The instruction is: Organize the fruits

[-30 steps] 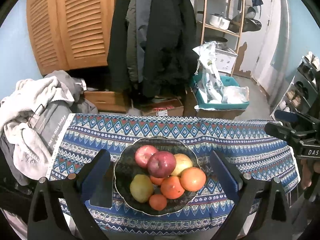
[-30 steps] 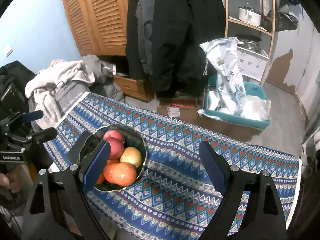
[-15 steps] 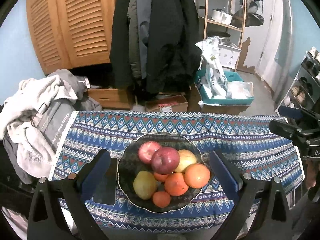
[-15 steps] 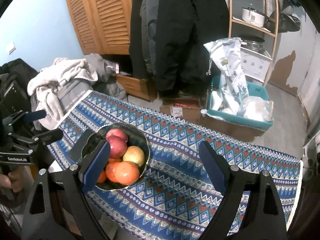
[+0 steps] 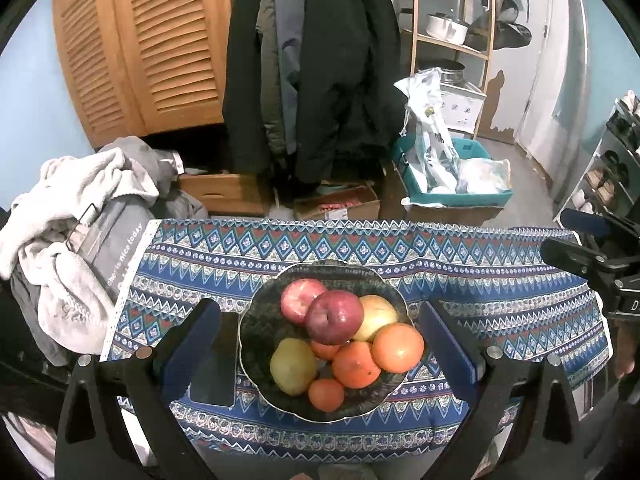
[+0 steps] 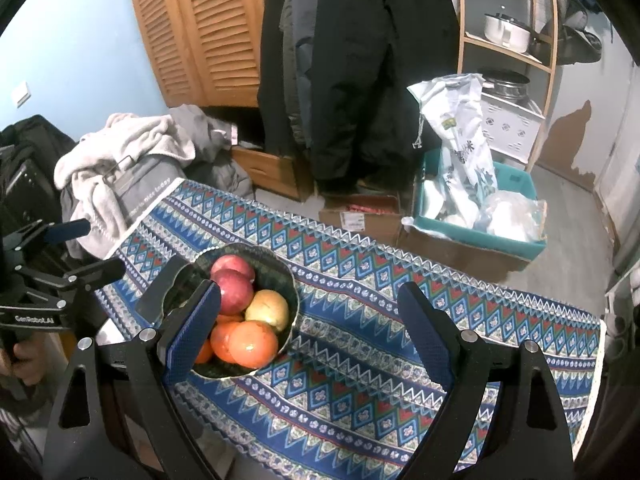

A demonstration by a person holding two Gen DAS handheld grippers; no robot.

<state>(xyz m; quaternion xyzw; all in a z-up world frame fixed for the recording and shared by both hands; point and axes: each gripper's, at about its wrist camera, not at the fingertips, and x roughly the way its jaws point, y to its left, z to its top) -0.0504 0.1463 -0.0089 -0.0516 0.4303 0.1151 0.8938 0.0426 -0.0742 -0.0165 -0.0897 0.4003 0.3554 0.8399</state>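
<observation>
A dark glass bowl (image 5: 256, 320) stands on the blue patterned tablecloth (image 5: 480, 280), near its front left. It holds a red apple (image 5: 334, 316) on top, a pink apple (image 5: 300, 300), a yellow apple (image 5: 376, 316), a big orange (image 5: 398, 347), a pear (image 5: 292, 366) and small tangerines (image 5: 326, 394). My left gripper (image 5: 319, 309) hovers open just short of the bowl, holding nothing. My right gripper (image 6: 309, 292) is open over the cloth to the right of the bowl (image 6: 290, 300), its left finger in front of the fruit.
A dark flat slab (image 5: 212, 360) lies left of the bowl. A heap of clothes (image 5: 72, 216) sits off the table's left end. Behind the table are cardboard boxes (image 5: 336, 204), a teal crate (image 5: 452, 196) with bags, hanging coats and a wooden cabinet.
</observation>
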